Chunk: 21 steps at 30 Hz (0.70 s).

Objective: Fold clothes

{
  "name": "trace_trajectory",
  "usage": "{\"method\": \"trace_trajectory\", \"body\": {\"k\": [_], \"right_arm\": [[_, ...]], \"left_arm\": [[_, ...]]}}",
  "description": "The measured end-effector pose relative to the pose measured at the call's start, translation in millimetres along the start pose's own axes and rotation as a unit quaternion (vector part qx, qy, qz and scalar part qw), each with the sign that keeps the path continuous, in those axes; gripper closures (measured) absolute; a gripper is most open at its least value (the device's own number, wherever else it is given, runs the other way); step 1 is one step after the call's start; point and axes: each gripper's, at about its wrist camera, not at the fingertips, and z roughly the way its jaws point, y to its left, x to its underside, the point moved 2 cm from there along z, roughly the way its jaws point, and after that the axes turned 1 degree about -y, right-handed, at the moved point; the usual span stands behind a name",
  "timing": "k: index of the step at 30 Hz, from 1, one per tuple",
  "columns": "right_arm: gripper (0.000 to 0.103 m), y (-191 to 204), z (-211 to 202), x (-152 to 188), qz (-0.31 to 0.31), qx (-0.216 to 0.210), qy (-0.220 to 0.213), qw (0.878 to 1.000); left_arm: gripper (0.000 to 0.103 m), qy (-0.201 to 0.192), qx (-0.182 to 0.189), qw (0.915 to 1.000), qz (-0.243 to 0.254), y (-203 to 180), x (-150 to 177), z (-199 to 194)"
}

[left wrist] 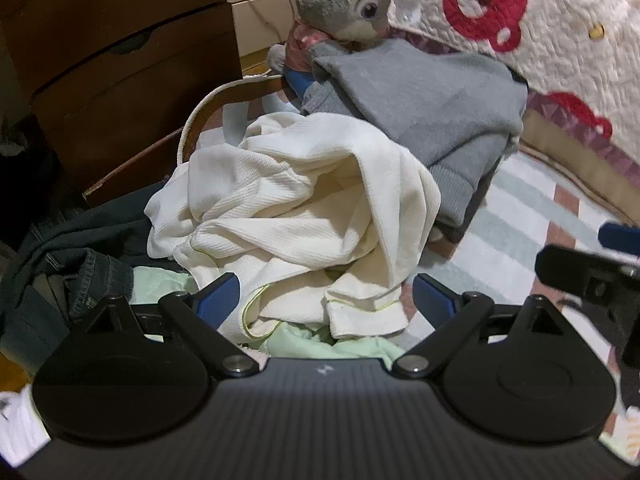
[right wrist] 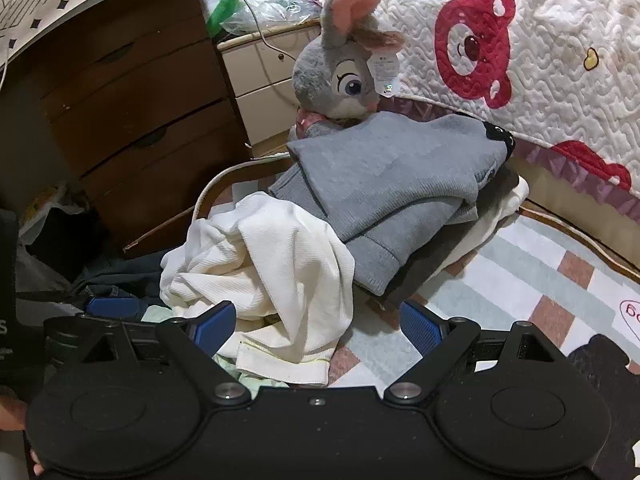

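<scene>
In your left wrist view, your left gripper has its blue pads spread wide apart, holding nothing. Between and just beyond them lies the crumpled white garment, its hemmed cuff edge hanging nearest you over a pale green cloth. The folded grey sweater sits behind the white one, leaning against the plush rabbit. Dark jeans crowd your left side, with the brown drawer chest close behind them. To your right the striped rug lies bare up to the quilt's edge, and part of the other gripper shows at the right border.

In your right wrist view, your right gripper also stands with pads well apart and empty. The white garment fills the left half of the gap; its cuff lies just ahead of the gripper body. The right pad hovers over bare rug. The grey sweater tops a folded stack whose front corner reaches near that pad. The drawer chest bounds the left.
</scene>
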Motion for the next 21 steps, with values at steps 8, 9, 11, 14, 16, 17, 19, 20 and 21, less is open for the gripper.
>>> {"method": "trace_trajectory", "body": {"k": [8, 9, 11, 14, 16, 17, 19, 20, 21], "right_arm": [[0.011, 2.0, -2.0, 0.4, -0.013, 0.013, -0.007, 1.000], [0.011, 2.4, -1.4, 0.0, -0.013, 0.013, -0.006, 1.000], [0.011, 3.1, -0.1, 0.4, -0.013, 0.015, -0.004, 1.000], [0.011, 3.7, 2.6, 2.0, -0.013, 0.022, 0.004, 1.000], [0.011, 4.0, 4.3, 2.7, -0.013, 0.026, 0.008, 1.000], [0.011, 3.6, 4.7, 2.8, -0.012, 0.027, 0.009, 1.000], [0.011, 2.8, 5.4, 2.7, -0.010, 0.028, 0.011, 1.000], [0.011, 2.9, 5.6, 2.7, -0.010, 0.028, 0.011, 0.999], [0.011, 3.0, 5.8, 2.7, -0.010, 0.028, 0.012, 0.999]], "left_arm": [[0.009, -0.001, 0.009, 0.9999, -0.014, 4.3, -1.8, -2.0], [0.009, -0.001, 0.006, 0.9999, -0.014, 4.3, -1.4, -2.0], [0.009, -0.003, -0.002, 0.9999, -0.015, 3.9, -0.5, -2.0], [0.009, -0.004, -0.002, 0.9999, -0.013, 3.4, -1.2, -2.2], [0.009, 0.001, 0.009, 0.9998, -0.019, 4.7, -1.3, -1.0], [0.009, 0.001, 0.010, 0.9998, -0.018, 4.6, -1.0, -1.1], [0.009, 0.000, 0.010, 0.9998, -0.017, 3.9, -0.6, -1.3], [0.009, 0.001, 0.011, 0.9998, -0.017, 3.7, -0.4, -1.4], [0.009, 0.001, 0.012, 0.9998, -0.017, 3.4, -0.3, -1.4]]}}
